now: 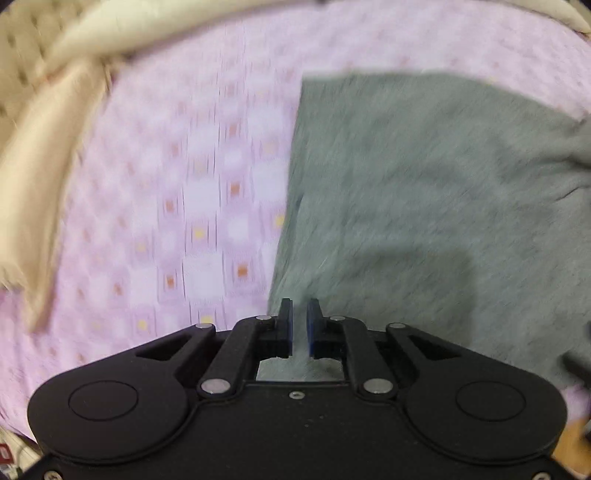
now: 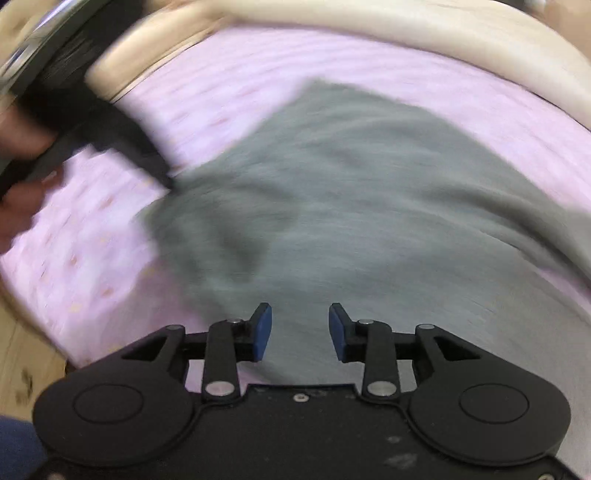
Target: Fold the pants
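Grey pants lie folded flat on a pink patterned bed sheet, with a straight left edge. My left gripper hovers over the near left corner of the pants. Its blue pads stand a narrow gap apart, with only the cloth below showing between them. In the right wrist view the pants spread across the middle, slightly rumpled. My right gripper hangs above their near edge, open, with nothing between its pads. The left gripper's black body and the hand holding it show blurred at the upper left.
A beige blanket is bunched along the left and far side of the bed and curves across the top of the right wrist view. Wooden floor shows past the sheet's near left edge. Both views are motion-blurred.
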Motion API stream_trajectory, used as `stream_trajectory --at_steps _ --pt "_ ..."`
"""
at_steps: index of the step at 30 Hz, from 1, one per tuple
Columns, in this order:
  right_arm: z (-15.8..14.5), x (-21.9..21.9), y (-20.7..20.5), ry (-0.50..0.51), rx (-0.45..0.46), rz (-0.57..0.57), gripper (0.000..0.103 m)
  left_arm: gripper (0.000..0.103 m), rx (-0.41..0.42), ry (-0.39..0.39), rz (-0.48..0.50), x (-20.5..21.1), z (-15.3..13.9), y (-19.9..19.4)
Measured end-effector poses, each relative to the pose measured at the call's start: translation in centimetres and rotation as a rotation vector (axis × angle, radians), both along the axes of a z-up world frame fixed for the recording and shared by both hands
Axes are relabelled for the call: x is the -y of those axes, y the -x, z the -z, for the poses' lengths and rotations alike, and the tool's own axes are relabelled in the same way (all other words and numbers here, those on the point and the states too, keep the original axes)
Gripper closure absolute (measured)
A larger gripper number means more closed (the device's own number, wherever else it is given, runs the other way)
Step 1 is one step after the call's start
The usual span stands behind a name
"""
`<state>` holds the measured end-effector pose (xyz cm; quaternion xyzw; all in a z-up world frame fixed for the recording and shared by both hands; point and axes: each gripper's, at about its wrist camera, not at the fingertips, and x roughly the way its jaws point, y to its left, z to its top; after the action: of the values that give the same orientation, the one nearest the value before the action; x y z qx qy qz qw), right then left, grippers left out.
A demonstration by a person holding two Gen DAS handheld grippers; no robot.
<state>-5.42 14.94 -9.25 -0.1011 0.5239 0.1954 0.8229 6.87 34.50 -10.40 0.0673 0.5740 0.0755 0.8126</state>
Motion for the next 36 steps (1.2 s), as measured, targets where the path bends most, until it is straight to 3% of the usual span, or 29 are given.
stream_trajectory --at_steps 2,4,9,13,16,18,20,21,22,26,31,32,34,36 --pt "-0.7 4.7 -0.1 0.025 0.007 0.153 0.065 0.087 0.045 -0.029 0.011 2.5 -1.7 -0.1" --pt "-0.9 9.8 -0.3 0.036 0.018 0.281 0.065 0.087 0.074 -0.005 0.034 5.7 -2.9 -0.1" --pt "-0.4 24.0 -0.7 0.117 0.045 0.523 0.065 0.086 0.008 0.104 0.106 16.2 -2.0 -0.8" --pt "0.2 34.9 -1.0 0.196 0.043 0.616 0.065 0.082 -0.050 0.159 0.197 25.7 0.3 -0.6" --pt "0.3 43.5 -1.3 0.247 0.042 0.684 0.064 0.081 -0.065 0.157 0.249 31.0 2.1 -0.5" --pt "0.7 47.7 -1.9 0.269 0.039 0.714 0.063 0.081 -0.104 0.154 0.265 33.6 3.5 -0.5" --pt "1.5 51.4 -2.7 0.292 0.027 0.731 0.063 0.083 -0.217 0.153 0.257 35.4 5.4 -0.9" --pt "2.2 52.6 -3.5 0.296 0.019 0.735 0.062 0.090 -0.215 0.150 0.240 35.6 5.7 -0.9" --pt "2.5 54.1 -3.7 0.296 0.013 0.745 0.062 0.090 -0.187 0.139 0.219 35.8 5.4 -0.8" --pt "3.5 59.9 -2.1 0.159 -0.048 0.764 0.061 0.090 -0.214 0.109 0.198 36.2 5.5 -1.5" --pt "5.4 62.7 -3.8 0.015 -0.077 0.695 0.058 0.088 -0.227 0.121 0.147 35.4 5.6 -2.3" --pt "5.4 63.3 -4.1 -0.007 -0.074 0.679 0.065 0.088 -0.229 0.120 0.139 35.4 5.7 -2.5" --pt "5.5 63.7 -4.7 -0.116 -0.111 0.631 0.097 0.087 -0.230 0.109 0.129 35.5 5.6 -2.8" --pt "4.9 64.1 -5.8 -0.162 -0.162 0.633 0.097 0.087 -0.221 0.093 0.126 35.9 5.6 -3.3"
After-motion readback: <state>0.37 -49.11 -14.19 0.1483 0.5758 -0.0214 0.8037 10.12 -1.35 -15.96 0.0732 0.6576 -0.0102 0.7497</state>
